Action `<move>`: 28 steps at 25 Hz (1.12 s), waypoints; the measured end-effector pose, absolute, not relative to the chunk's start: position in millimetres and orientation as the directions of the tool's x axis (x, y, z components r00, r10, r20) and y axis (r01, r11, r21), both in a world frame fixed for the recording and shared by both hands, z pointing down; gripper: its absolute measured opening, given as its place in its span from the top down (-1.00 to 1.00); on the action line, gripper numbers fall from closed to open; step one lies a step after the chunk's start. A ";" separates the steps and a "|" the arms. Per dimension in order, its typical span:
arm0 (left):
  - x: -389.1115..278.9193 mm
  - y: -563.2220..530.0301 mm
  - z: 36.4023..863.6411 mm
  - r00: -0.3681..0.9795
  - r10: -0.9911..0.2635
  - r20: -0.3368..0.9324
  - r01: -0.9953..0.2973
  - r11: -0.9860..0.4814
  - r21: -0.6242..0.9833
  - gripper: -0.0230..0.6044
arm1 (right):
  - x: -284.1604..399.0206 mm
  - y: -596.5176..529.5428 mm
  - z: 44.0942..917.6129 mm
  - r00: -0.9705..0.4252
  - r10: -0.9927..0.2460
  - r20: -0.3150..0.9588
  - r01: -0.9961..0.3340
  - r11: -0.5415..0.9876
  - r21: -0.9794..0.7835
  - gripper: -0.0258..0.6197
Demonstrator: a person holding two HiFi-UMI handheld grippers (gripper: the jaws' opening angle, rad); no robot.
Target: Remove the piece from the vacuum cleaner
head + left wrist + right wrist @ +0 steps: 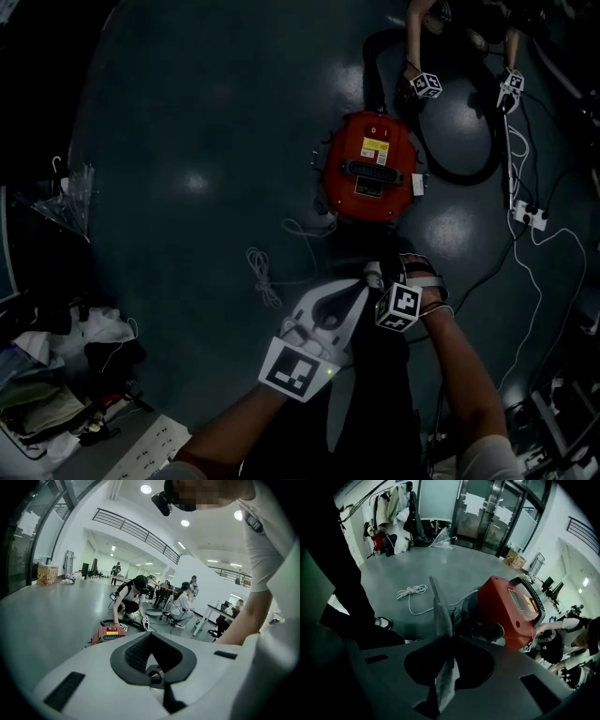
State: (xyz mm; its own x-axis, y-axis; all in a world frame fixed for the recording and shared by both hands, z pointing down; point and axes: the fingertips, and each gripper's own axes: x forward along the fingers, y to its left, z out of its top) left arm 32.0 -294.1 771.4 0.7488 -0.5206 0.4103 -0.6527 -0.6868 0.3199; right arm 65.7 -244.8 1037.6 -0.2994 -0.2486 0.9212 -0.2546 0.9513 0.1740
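Head view: vacuum cleaner [368,169] ahead, cord [264,277] beside it; right tool [445,639] clenches a thin piece [440,609], left tool [151,635] closed empty.

The dark glossy floor [187,122] carries a red vacuum cleaner [367,169], its black hose [473,173] looping beside it, a coiled white cord [263,277] and a white power strip [531,217]

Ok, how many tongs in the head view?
4: left tongs and right tongs, holding a grey piece, low centre; another person's two tongs beyond the red vacuum cleaner. Others may be hidden.
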 end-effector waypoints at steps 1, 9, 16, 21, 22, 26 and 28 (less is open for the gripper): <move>31.1 -293.0 771.5 0.748 -0.520 0.413 -0.654 -0.686 0.319 0.91 | 64.3 -239.9 1037.7 -0.297 -0.244 0.923 -0.225 0.958 0.180 0.79; 23.4 -279.7 768.7 0.739 -0.528 0.418 -0.665 -0.671 0.329 0.91 | 62.1 -226.4 1040.3 -0.269 -0.239 0.933 -0.185 0.964 0.193 0.81; 14.2 -265.9 767.7 0.734 -0.531 0.424 -0.671 -0.663 0.330 0.91 | 55.7 -207.4 1045.0 -0.268 -0.165 0.949 -0.133 0.982 0.133 0.81; 10.2 -261.2 763.5 0.734 -0.533 0.421 -0.671 -0.665 0.328 0.91 | 56.4 -173.7 1044.3 -0.280 -0.176 0.944 -0.222 0.968 0.115 0.82; 7.4 -260.3 761.1 0.732 -0.537 0.419 -0.674 -0.661 0.330 0.91 | 56.6 -172.9 1037.0 -0.283 -0.185 0.941 -0.254 0.961 0.112 0.82; -3.1 -247.4 738.0 0.737 -0.537 0.411 -0.668 -0.672 0.320 0.91 | 54.4 -172.4 985.8 -0.295 -0.221 0.929 -0.331 0.936 0.117 0.82; -6.7 -237.7 713.9 0.749 -0.533 0.395 -0.653 -0.694 0.302 0.91 | 50.9 -168.9 947.0 -0.300 -0.244 0.922 -0.365 0.923 0.125 0.82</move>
